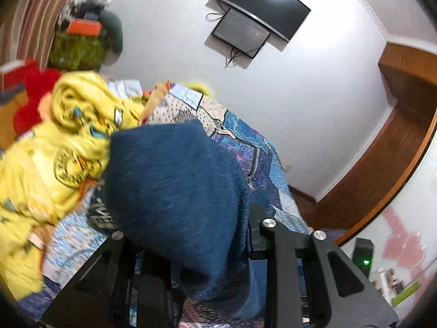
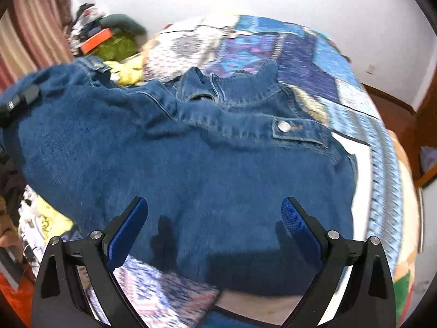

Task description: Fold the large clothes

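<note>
Matt blue denim jacket (image 2: 191, 169)

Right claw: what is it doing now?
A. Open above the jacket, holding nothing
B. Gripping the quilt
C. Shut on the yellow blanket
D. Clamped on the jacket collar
A: the right claw has its blue pads spread wide over the denim jacket, with nothing pinched between them.

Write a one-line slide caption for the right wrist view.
Open right gripper above a denim jacket spread on the patchwork bedspread.

Left gripper (image 1: 191, 246) clamped; right gripper (image 2: 213, 218) fingers apart.
</note>
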`<state>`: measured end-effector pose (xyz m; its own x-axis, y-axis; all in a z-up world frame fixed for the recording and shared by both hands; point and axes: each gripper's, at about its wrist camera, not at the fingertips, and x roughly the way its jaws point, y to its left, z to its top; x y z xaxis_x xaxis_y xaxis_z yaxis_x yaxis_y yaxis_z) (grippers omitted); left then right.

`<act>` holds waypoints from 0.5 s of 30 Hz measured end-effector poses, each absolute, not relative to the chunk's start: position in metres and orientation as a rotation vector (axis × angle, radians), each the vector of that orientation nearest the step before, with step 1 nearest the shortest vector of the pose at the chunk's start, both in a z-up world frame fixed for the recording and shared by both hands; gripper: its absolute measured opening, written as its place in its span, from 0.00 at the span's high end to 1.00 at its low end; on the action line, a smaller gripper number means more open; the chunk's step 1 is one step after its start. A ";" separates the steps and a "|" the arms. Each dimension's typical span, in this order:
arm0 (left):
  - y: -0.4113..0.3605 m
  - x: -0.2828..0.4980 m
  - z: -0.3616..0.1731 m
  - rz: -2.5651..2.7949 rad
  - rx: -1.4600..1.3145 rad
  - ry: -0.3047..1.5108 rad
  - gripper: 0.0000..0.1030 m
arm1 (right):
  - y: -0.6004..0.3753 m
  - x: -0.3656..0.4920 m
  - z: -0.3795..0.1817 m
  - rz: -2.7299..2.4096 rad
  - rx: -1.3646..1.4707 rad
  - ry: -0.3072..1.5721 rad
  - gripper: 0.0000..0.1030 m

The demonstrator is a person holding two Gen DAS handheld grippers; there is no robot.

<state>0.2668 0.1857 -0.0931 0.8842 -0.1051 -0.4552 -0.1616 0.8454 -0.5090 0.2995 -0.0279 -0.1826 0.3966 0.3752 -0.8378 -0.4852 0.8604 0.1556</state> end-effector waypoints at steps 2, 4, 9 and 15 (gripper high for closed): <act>0.184 0.267 -0.090 0.039 -0.541 0.496 0.74 | -0.009 0.301 -0.197 0.581 -0.141 1.042 0.05; 0.182 0.270 -0.093 0.043 -0.533 0.512 0.74 | 0.005 0.304 -0.214 0.599 -0.169 1.092 0.05; 0.168 0.281 -0.107 0.058 -0.493 0.558 0.74 | 0.011 0.313 -0.246 0.624 -0.129 1.177 0.04; 0.126 0.295 -0.088 -0.003 -0.411 0.549 0.74 | -0.039 0.318 -0.224 0.641 -0.031 1.135 0.05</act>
